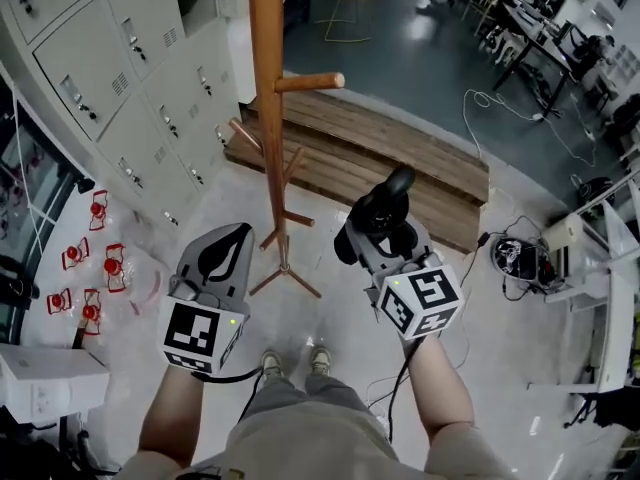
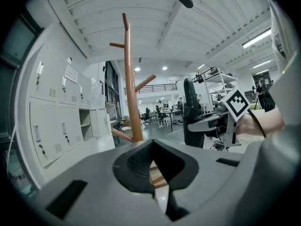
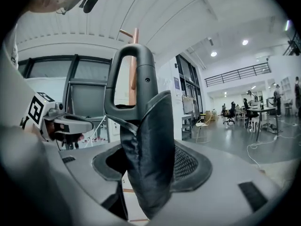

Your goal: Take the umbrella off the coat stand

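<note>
The right gripper [image 1: 385,236] clenched the umbrella [image 3: 148,159] near the coat stand [image 1: 266,88]; its handle might snag a peg [image 1: 310,81]. The left gripper [image 1: 222,258] had its fingers closed on nothing.

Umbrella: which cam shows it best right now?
Right gripper view: the folded black umbrella fills the frame, loop handle up, clamped in the right gripper. Head view shows it only from above, foreshortened. Left gripper view shows it small, off to the side, beside the marker cube.
</note>
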`<state>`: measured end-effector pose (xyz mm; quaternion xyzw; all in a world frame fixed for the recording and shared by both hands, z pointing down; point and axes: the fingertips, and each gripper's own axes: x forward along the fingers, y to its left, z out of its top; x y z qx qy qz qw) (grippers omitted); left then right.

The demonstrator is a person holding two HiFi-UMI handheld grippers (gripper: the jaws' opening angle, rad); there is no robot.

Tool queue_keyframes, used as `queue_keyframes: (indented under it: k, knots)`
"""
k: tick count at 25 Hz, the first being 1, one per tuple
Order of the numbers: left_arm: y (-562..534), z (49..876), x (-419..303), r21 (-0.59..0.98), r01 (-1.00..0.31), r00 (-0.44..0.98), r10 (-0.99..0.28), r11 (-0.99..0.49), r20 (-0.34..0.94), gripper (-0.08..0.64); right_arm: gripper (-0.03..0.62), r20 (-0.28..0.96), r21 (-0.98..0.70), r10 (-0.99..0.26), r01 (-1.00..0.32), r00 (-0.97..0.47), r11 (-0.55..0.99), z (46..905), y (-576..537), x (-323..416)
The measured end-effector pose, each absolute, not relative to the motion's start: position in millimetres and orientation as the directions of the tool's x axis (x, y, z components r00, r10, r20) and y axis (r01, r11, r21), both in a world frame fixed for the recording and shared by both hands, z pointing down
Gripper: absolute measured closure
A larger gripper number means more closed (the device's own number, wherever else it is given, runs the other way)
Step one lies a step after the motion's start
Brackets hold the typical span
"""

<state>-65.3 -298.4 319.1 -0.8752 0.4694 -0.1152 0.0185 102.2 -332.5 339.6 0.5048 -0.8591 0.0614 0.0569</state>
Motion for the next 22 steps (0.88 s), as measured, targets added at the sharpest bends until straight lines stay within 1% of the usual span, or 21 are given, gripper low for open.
queue_keyframes:
  k: [6,9,11,16,22]
  knots:
    - [-275.5,263.9,-80.4,-0.223,-0.821,0.512,-0.851,-0.525,0.118,0.554,0.345,0.074,-0.027,-0.858,-0.861,-0.508,0.507,276.7,-300.1,90.5]
    - [-258.4,237.9,-83.4,-0.229,-0.836,0.507,-0.862,-0.499,0.026,0.554,0.345,0.041,-0.022,-0.848,-0.849,-0.529,0.528,255.7,-280.3,85.5]
    - [-247.0,225.1,-90.8,-0.229,-0.853,0.484,-0.875,-0.469,-0.011,0.554,0.345,0.027,-0.015,-0.838,-0.838,-0.545,0.545,244.9,-268.6,80.8]
    - [-229.1,225.0,-112.5,-0.247,-0.859,0.459,-0.888,-0.448,0.014,0.554,0.345,0.023,-0.014,-0.818,-0.819,-0.574,0.574,232.4,-245.6,72.2]
    - [-217.7,252.8,-122.5,-0.209,-0.863,0.462,-0.886,-0.46,0.041,0.554,0.345,0.041,-0.031,-0.796,-0.797,-0.604,0.603,244.7,-226.5,63.0]
